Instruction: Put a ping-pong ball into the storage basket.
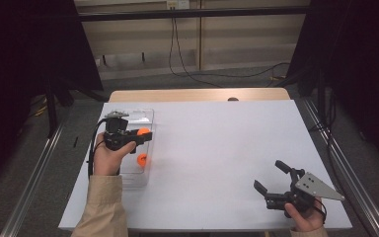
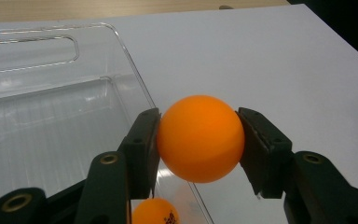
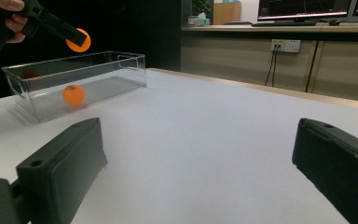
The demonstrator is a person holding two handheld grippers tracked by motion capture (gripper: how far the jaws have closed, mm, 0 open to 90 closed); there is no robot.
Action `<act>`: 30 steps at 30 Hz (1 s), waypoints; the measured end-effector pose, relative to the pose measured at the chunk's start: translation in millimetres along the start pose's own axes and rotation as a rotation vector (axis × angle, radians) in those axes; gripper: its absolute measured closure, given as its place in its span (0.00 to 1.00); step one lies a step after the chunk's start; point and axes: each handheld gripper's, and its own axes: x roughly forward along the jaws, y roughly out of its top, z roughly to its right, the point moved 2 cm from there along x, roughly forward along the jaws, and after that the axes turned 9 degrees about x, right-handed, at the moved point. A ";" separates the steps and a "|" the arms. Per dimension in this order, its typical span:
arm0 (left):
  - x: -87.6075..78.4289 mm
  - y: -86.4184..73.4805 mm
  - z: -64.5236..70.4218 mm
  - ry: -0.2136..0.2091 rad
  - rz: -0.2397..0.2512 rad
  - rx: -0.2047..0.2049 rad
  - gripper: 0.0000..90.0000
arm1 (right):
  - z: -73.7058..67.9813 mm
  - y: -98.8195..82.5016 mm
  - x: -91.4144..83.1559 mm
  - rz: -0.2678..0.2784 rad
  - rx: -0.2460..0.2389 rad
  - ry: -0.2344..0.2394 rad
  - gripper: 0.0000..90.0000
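Left hand-held gripper clamps an orange ball over the bin's edge — right hand-held gripper waits open.

At the left of the bench, the clear plastic bin lies lengthwise, and in the high view the left hand-held gripper hangs above its right wall, jaws closed on the ball, pads pressing it on both sides. The left gripper view puts the held ball right over the bin's rim, clear of the bench. A second ball rests on the bin's floor, near its close end; the right gripper view shows it through the clear wall, below the held ball. Well apart — at the bench's near right corner — the right hand-held gripper sits low, jaws spread wide with nothing between them, pointing towards the bin.
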 end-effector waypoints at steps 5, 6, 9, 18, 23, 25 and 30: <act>-1.6 -0.5 -2.1 0.006 0.001 0.001 0.57 | -0.3 0.0 0.1 0.001 0.001 0.002 0.02; -1.8 -0.5 -2.3 0.009 0.000 0.001 0.57 | -0.3 0.1 0.1 0.001 0.001 0.002 0.02; -2.3 -0.8 -3.3 0.011 0.001 0.002 0.57 | -0.1 0.1 0.0 0.001 0.000 0.002 0.02; -6.0 -1.7 -7.3 0.023 0.011 -0.005 0.57 | -0.3 0.3 -0.4 0.004 0.002 0.002 0.02; -8.1 -2.7 -10.3 0.031 0.016 -0.007 0.57 | -0.4 0.4 -0.5 0.005 0.004 0.001 0.02; -8.7 -3.2 -11.7 0.035 0.015 -0.006 0.57 | -0.3 0.4 -0.5 0.005 0.004 0.000 0.02; -8.8 -4.2 -13.7 0.044 0.016 -0.009 0.57 | -0.2 0.3 -0.3 0.005 0.002 0.001 0.02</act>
